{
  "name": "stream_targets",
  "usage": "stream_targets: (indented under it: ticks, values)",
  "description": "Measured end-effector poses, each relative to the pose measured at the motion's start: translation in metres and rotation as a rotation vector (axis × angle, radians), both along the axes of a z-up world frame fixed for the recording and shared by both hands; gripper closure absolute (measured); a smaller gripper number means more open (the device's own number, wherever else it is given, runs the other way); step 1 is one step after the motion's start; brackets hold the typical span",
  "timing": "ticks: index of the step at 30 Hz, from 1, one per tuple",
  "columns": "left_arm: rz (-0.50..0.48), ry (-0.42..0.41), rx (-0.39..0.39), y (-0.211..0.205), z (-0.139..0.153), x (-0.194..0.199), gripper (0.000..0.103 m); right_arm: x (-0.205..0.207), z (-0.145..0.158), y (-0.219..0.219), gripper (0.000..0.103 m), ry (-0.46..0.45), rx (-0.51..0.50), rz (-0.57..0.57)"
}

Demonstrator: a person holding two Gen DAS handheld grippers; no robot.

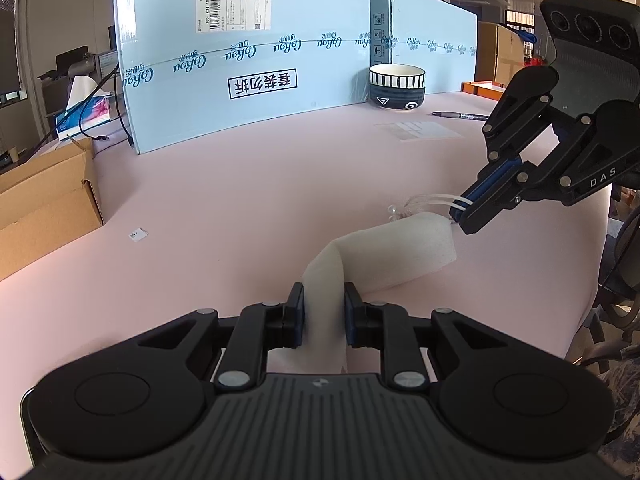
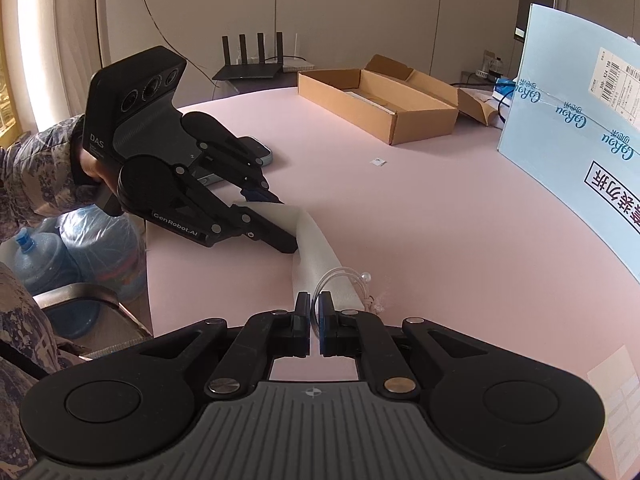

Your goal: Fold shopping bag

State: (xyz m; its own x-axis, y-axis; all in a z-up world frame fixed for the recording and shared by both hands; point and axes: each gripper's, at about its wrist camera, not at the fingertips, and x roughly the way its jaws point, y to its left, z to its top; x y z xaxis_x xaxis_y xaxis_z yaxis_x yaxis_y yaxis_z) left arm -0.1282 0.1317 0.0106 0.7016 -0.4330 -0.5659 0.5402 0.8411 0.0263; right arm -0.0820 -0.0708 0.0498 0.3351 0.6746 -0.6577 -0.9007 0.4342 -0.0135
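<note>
The bag (image 1: 384, 256) lies on the pink bench (image 1: 240, 200), already gathered into a long white strip that runs between my two grippers. My left gripper (image 1: 323, 316) is closed partway on one end of the strip, the cloth bunched between the pads. My right gripper (image 2: 315, 320) is nearly fully closed on the thin white cord handles (image 2: 340, 276) at the other end, not on the cloth itself.

That is my worry. The cords are slim and slick-looking, so I judge they could slide out of my right gripper if I pull, and the end of the bag would drop and unroll. Pulling on cords alone could also stretch the strip crooked, so the next fold would land askew. The little bead (image 2: 365, 276) on the cord may snag beside the bag.

Behind the bag stands a big light-blue box (image 1: 248, 76); it carries a repeated blue script brand that I cannot make out with certainty, a framed line of Chinese characters printed upside down, and a white barcode shipping label (image 1: 234, 10) too small to read. Right of the box sits a striped bowl (image 1: 397, 86), with a marker pen (image 1: 460, 115) near it. My grippers read "DAS" and "GenRobot.AI". Left of the bag is an open cardboard box (image 2: 376, 100).
</note>
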Motion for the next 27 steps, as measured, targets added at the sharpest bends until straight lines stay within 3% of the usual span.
stream_targets:
  ticks: [7,13,17,27]
  values:
    - [0.030,0.001,-0.007,-0.002,0.002,-0.003,0.086,0.005,-0.008,0.015,0.100,0.014,0.035,-0.002]
    - [0.038,-0.018,-0.067,-0.002,0.002,-0.012,0.089,0.007,-0.011,0.013,0.099,0.028,0.055,-0.027]
    - [0.039,-0.021,-0.112,-0.004,0.001,-0.017,0.089,0.004,-0.011,0.005,0.090,0.044,0.059,-0.037]
    - [0.039,-0.023,-0.142,-0.015,-0.005,-0.025,0.089,-0.004,-0.012,-0.007,0.083,0.049,0.038,-0.075]
